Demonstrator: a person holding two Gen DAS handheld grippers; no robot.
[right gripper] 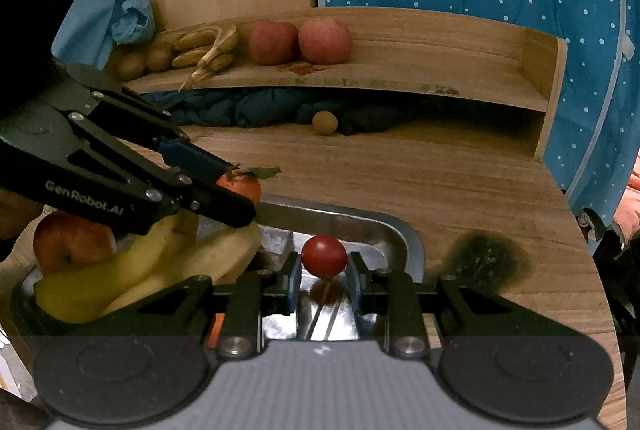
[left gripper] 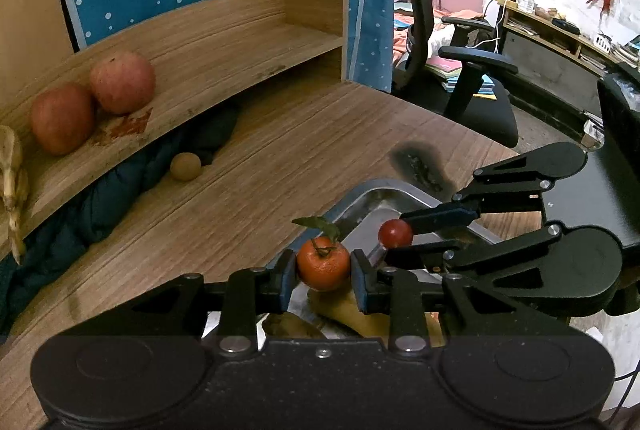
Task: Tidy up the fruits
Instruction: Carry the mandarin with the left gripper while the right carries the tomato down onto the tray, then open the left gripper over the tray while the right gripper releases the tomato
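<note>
The left claw (left gripper: 323, 280) is clamped on a small orange tangerine with a green leaf (left gripper: 323, 262), held just above the shiny metal tray (right gripper: 360, 226) on the brown wooden worktop (left gripper: 260, 166). Beside it, the right claw (right gripper: 324, 280) pinches a little round red cherry tomato (right gripper: 324, 256) over the same tray. Yellow bananas (right gripper: 132, 270) and a red apple (right gripper: 68, 242) lie in the tray. On the curved wooden shelf (right gripper: 420, 70) behind sit two more reddish apples (right gripper: 300, 40), spotted bananas (right gripper: 204, 48) and brown kiwis (right gripper: 142, 60).
</note>
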